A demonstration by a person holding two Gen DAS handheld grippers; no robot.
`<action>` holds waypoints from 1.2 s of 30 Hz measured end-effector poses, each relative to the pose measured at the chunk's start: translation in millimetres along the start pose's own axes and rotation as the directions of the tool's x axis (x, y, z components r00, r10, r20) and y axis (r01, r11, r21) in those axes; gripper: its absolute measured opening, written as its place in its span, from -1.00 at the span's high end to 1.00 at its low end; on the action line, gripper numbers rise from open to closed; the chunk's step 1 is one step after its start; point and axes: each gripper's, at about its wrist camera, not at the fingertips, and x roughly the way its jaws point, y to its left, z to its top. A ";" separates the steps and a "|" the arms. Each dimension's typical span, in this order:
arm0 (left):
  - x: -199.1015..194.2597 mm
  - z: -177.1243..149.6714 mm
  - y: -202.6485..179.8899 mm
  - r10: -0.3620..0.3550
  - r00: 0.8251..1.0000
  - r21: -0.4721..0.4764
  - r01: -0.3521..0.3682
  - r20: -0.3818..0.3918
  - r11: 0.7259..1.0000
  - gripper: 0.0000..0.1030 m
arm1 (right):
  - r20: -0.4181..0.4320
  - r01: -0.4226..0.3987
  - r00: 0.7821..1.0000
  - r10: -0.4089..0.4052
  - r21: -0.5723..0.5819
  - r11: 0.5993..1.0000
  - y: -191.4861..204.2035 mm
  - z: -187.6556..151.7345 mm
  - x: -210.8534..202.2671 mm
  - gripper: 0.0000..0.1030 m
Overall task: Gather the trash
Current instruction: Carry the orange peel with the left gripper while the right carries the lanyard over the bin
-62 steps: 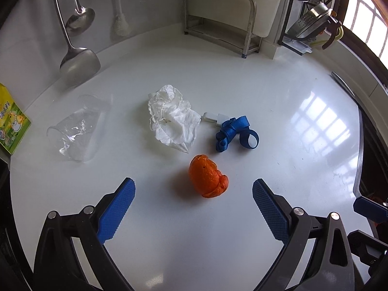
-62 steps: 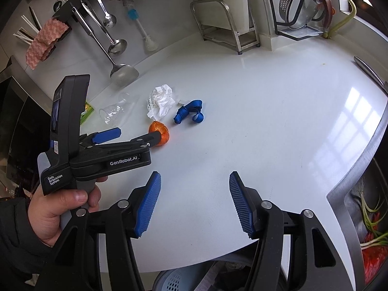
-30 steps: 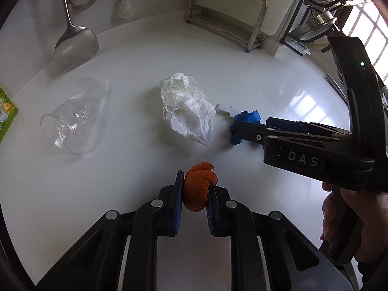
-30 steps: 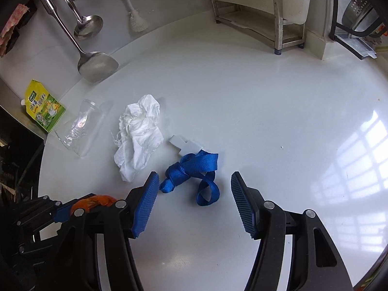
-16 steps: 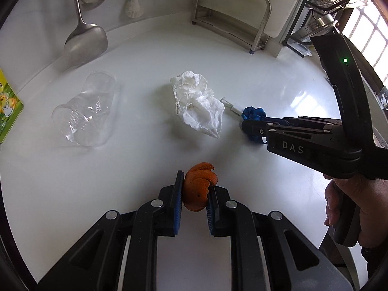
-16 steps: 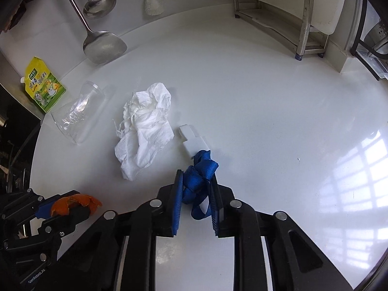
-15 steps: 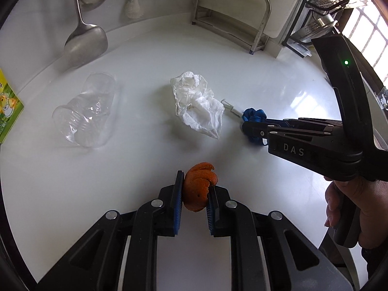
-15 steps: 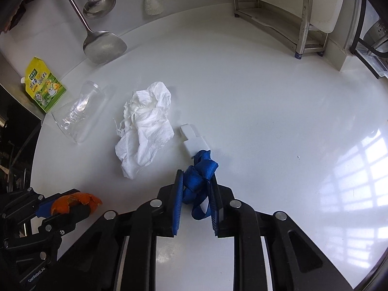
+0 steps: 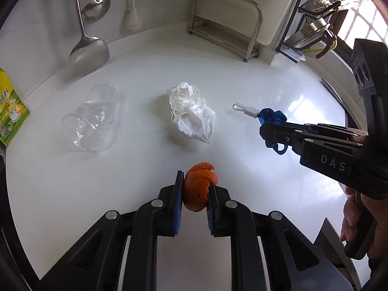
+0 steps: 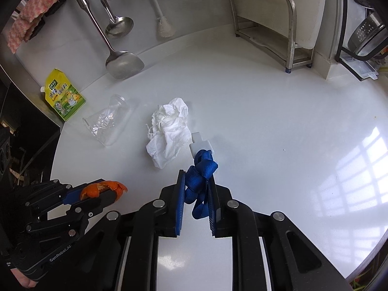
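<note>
My left gripper (image 9: 194, 189) is shut on an orange peel (image 9: 199, 186) and holds it above the white counter (image 9: 145, 72). It also shows in the right wrist view (image 10: 101, 189). My right gripper (image 10: 196, 181) is shut on a blue strap (image 10: 200, 169) with a white clip (image 10: 200, 145) at its end, lifted off the counter. The strap shows in the left wrist view (image 9: 271, 117). A crumpled white tissue (image 9: 191, 111) (image 10: 169, 131) and a clear plastic cup (image 9: 93, 118) (image 10: 106, 121) on its side lie on the counter.
A yellow-green sachet (image 10: 63, 94) leans at the left wall. Ladles (image 10: 121, 48) and a brush (image 10: 160, 12) hang on the back wall. A steel rack (image 10: 271, 24) and a dish drainer (image 9: 315, 24) stand at the back right.
Both grippers have risen and pulled back a little with the peel and the strap held; the strap's clip now hangs clear of the counter. The tissue and cup have not moved.
</note>
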 end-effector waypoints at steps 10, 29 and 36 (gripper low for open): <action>-30.9 -9.1 -14.0 0.018 0.999 0.003 -0.018 0.035 1.000 0.68 | 0.005 -0.025 1.000 0.025 -0.007 1.000 2.3 -35.9 -33.9 0.69; -74.8 -78.2 -83.3 0.028 0.999 0.040 -0.030 0.042 0.999 0.68 | -0.014 -0.043 0.999 0.043 -0.017 0.999 -7.3 -148.3 -105.3 0.69; -79.4 -110.8 -111.7 0.019 1.000 0.056 -0.020 0.021 0.998 0.67 | -0.034 -0.039 0.999 0.039 -0.015 0.999 -18.7 -193.2 -126.9 0.69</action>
